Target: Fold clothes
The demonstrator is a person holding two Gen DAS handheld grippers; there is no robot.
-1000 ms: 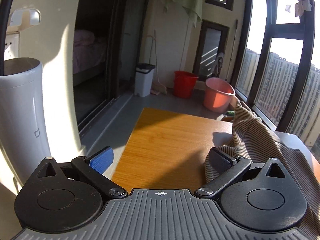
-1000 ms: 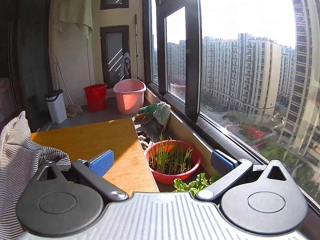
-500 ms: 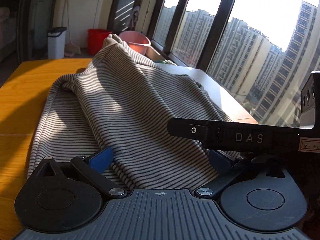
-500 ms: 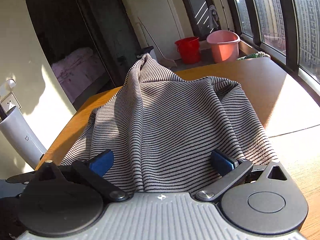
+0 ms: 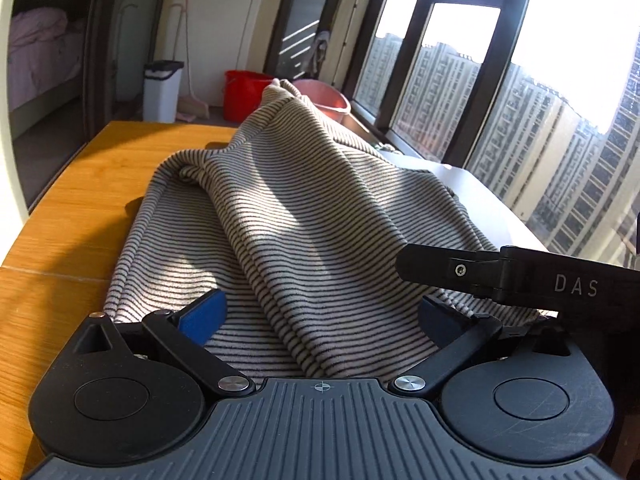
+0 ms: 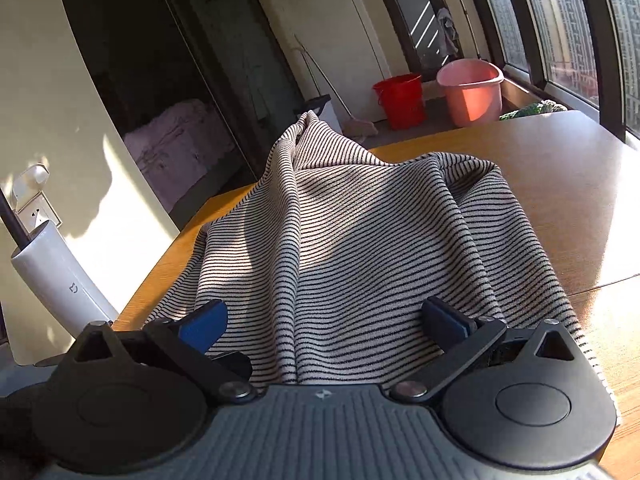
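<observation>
Striped shirt [image 5: 304, 216] heaped on table [image 5: 80, 208]. Left claw [image 5: 320, 316] spread wide over its near edge; right claw [image 6: 324, 320] likewise wide, gripping nothing.

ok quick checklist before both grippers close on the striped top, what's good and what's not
1. Left gripper open, blue pads either side of the cloth: ok.
2. Right gripper open over the near hem: ok.
3. Grey-and-black striped knit top flat on the wooden table: not ok, it is bunched, with a raised peak at the far end.
4. How many layers lie between the pads: cannot tell.
5. Clearance between the grippers: not ok, the right one crowds the left view.
</observation>
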